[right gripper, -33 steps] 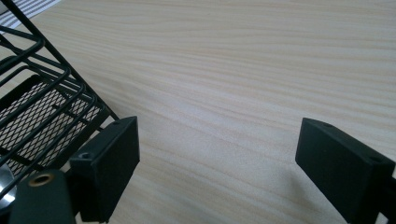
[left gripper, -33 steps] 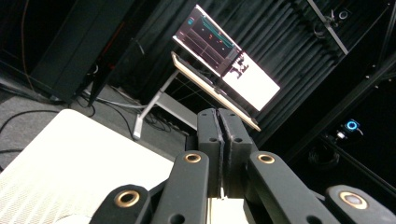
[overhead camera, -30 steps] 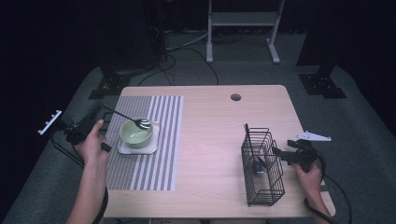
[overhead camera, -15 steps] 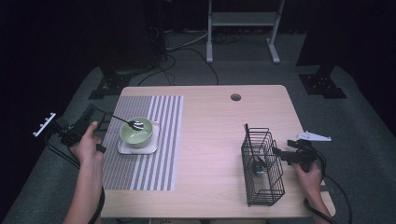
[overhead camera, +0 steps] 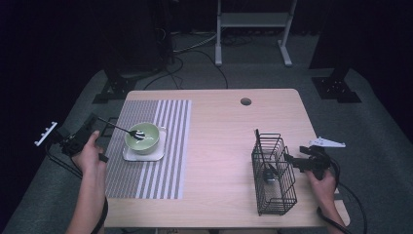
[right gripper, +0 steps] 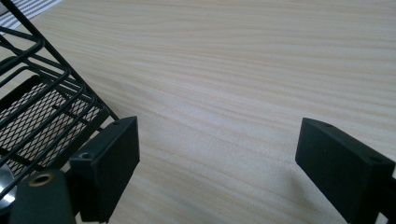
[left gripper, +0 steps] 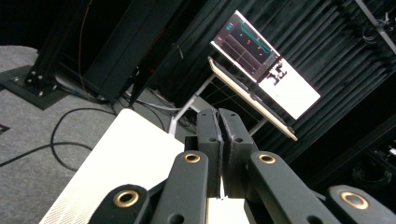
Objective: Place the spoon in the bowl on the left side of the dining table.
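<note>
Metal spoon (overhead camera: 127, 130), left of frame, rests its head in the green bowl (overhead camera: 143, 138); left gripper (overhead camera: 95, 120) is clamped on its thin handle. Judged light, stiff, slippery: grip mid-handle. Right gripper (right gripper: 217, 163) stands wide beside the wire basket (overhead camera: 272, 173).

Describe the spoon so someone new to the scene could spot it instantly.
Find the striped placemat at the table's left. On it a green bowl sits on a white square plate. The spoon is the thin dark-handled utensil slanting from the left gripper into that bowl.
</note>
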Motion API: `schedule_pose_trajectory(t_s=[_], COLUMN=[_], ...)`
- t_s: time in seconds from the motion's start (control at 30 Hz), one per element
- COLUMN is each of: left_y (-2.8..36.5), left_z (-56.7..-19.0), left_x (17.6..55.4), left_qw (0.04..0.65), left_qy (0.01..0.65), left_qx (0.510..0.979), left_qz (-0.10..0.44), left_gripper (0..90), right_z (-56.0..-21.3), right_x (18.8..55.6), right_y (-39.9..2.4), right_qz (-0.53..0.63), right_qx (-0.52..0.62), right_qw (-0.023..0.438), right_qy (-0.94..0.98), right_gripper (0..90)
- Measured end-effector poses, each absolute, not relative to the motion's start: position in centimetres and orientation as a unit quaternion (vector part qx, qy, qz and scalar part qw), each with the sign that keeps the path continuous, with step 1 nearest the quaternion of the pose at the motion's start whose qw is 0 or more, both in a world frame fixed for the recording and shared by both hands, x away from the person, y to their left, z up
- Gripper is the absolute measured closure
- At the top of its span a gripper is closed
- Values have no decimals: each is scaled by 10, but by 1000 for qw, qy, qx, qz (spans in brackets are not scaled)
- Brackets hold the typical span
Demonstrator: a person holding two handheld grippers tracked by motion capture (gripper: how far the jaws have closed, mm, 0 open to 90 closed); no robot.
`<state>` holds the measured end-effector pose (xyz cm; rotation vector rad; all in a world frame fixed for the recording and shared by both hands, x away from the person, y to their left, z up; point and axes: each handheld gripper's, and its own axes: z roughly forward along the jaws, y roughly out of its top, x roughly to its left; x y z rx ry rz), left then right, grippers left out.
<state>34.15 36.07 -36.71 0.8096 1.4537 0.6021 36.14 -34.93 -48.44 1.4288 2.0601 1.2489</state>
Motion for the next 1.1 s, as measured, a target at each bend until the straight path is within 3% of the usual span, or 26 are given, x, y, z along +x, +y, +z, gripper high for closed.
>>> schedule_pose_trajectory(t_s=[1.1], left_y=[364], left_z=[-406], left_x=[344], left_qw=[605], left_qy=[668], left_qx=[349], left_qz=[255], left_gripper=[885], right_z=[-484], right_x=[361], right_y=[-349], right_qz=[438], right_qx=[503], right_qw=[170], right_qy=[726], right_gripper=[126])
